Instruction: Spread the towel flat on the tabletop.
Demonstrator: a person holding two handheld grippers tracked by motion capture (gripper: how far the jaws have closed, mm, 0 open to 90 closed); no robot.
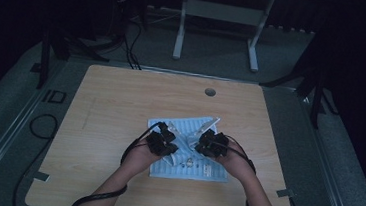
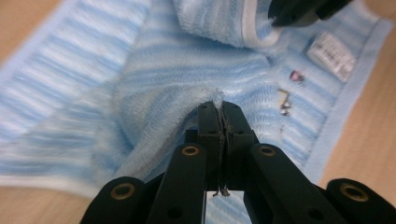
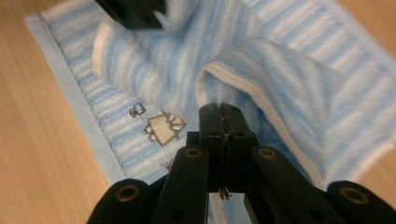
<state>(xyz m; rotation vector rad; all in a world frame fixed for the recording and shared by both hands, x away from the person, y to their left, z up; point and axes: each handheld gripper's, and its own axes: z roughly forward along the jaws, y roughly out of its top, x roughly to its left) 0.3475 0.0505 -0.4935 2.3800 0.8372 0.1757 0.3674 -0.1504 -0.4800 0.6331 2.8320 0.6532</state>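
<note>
High view: both tools seemingly pinch towel.

A light blue striped terry towel is lying on the near middle of the light wooden table. The left black two-jaw gripper and the right black two-jaw gripper are sitting side by side on it, each pinching a fold.

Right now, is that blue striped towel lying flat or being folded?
Partly folded: the towel has corners lifted inward, pinched by the left gripper and right gripper.
</note>
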